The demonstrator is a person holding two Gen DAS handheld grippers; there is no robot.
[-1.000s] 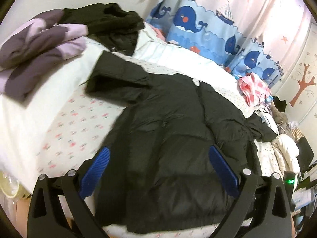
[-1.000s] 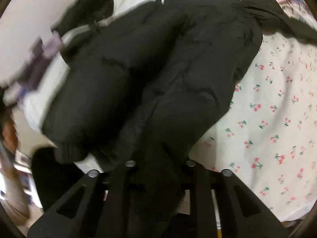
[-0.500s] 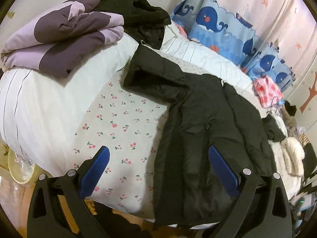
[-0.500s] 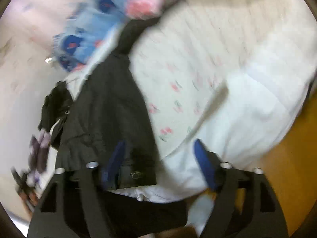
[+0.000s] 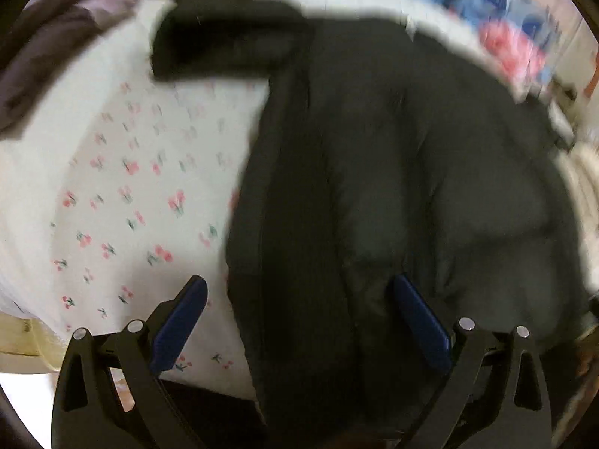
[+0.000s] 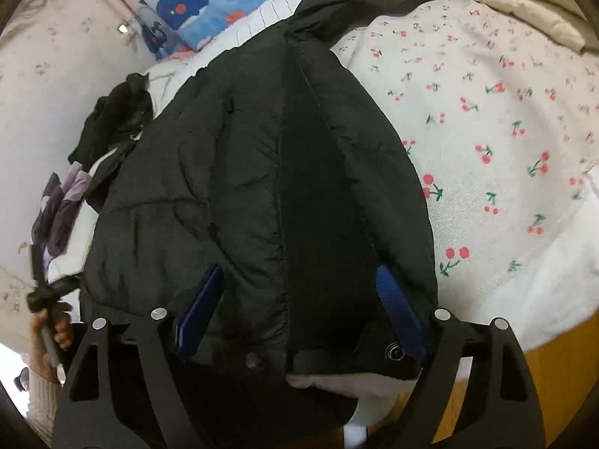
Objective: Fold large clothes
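both pairs of blue-padded fingers (image 5: 419,321) (image 6: 398,308) wide apart, empty, over quilted, puffy black jacket (image 6: 232,172) on cherry-print sheet (image 6: 486,131)

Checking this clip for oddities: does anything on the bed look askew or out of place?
Only mildly: the black puffer jacket lies lengthwise on the cherry-print bedsheet, its hem overhanging the bed's near edge. Both grippers are open.

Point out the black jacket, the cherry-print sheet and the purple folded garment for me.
black jacket (image 6: 232,172): right wrist view, quilted front panel.
cherry-print sheet (image 6: 486,119): right wrist view, bare patch right of the jacket.
purple folded garment (image 5: 63,33): left wrist view, blurred upper-left fold.
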